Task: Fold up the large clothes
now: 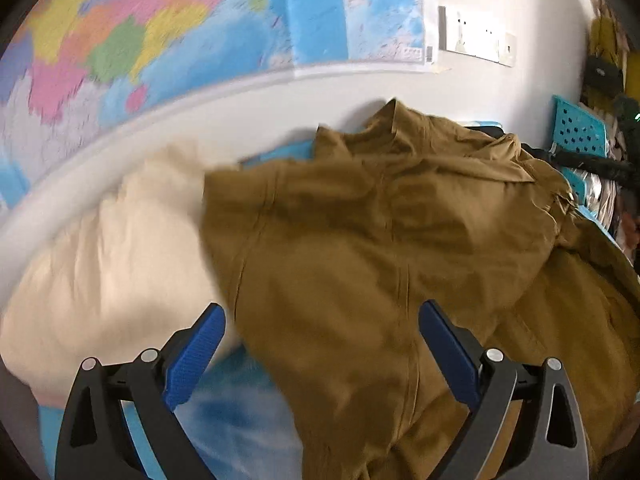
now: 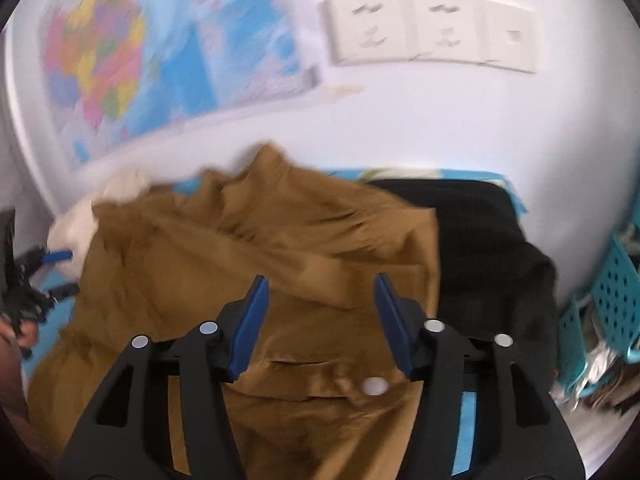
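A large brown jacket [image 1: 360, 240] lies crumpled on a blue surface against the wall; it also shows in the right wrist view [image 2: 240, 260], with a white button [image 2: 374, 386] near its front edge. My left gripper [image 1: 322, 316] is open and empty, its jaws wide apart just above the jacket's near left part. My right gripper [image 2: 320, 286] is open and empty, hovering over the jacket's middle. The left gripper's blue tip [image 2: 58, 256] shows at the far left of the right wrist view.
A cream garment [image 1: 112, 264] lies left of the jacket. A black garment [image 2: 492, 240] lies to its right. Turquoise perforated baskets [image 2: 616, 280] stand at the right. A map [image 1: 120, 40] and wall sockets [image 2: 432, 32] are on the white wall behind.
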The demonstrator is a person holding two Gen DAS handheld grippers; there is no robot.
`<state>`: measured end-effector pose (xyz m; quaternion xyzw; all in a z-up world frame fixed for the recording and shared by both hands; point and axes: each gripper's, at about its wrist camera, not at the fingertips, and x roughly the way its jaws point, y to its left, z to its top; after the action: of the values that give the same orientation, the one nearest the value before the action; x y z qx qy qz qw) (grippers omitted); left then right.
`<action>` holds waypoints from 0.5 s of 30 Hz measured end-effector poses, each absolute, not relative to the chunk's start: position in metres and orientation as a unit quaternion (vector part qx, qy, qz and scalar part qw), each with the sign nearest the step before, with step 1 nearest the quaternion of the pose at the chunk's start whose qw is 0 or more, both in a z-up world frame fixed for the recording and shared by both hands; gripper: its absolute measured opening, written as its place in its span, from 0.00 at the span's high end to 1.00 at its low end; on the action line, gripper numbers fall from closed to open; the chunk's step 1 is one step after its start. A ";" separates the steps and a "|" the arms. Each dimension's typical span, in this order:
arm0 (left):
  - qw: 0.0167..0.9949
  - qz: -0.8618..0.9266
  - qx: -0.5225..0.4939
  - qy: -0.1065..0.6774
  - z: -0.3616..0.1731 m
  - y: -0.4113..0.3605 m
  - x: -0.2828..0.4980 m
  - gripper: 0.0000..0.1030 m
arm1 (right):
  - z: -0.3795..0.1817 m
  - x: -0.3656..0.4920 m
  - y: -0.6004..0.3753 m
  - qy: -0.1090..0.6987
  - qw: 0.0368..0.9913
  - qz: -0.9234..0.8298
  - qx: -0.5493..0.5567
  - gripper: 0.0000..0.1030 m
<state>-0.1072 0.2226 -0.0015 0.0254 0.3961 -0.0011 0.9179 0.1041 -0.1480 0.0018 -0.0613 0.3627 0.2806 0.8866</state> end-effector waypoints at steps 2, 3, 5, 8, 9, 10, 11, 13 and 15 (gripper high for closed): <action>0.914 -0.006 -0.001 0.405 -0.009 0.231 -0.116 0.09 | -0.021 0.120 -0.142 0.407 0.870 0.268 -0.072 0.54; 0.912 -0.006 -0.010 0.410 -0.012 0.234 -0.123 0.09 | -0.029 0.125 -0.141 0.420 0.866 0.263 -0.072 0.57; 0.907 0.000 -0.023 0.420 -0.019 0.240 -0.136 0.09 | -0.043 0.134 -0.145 0.436 0.859 0.262 -0.060 0.64; 0.899 -0.005 -0.042 0.436 -0.028 0.248 -0.157 0.09 | -0.037 0.132 -0.152 0.439 0.857 0.269 -0.032 0.61; 0.896 -0.003 -0.046 0.442 -0.032 0.251 -0.164 0.09 | -0.033 0.130 -0.156 0.437 0.858 0.270 -0.027 0.52; 0.893 -0.001 -0.049 0.448 -0.034 0.253 -0.170 0.09 | -0.025 0.123 -0.162 0.428 0.860 0.277 -0.015 0.47; 0.891 -0.004 -0.052 0.452 -0.037 0.254 -0.175 0.09 | -0.019 0.117 -0.165 0.423 0.860 0.285 -0.007 0.45; 0.887 -0.016 -0.068 0.457 -0.040 0.258 -0.187 0.09 | -0.006 0.102 -0.178 0.414 0.858 0.304 0.017 0.36; 0.883 -0.023 -0.083 0.461 -0.043 0.260 -0.200 0.09 | 0.001 0.088 -0.191 0.411 0.853 0.320 0.038 0.35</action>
<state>-0.1997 0.2597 -0.0429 -0.0832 0.4607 -0.0229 0.8833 0.0879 -0.1909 0.0012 0.0383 0.4111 0.3204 0.8526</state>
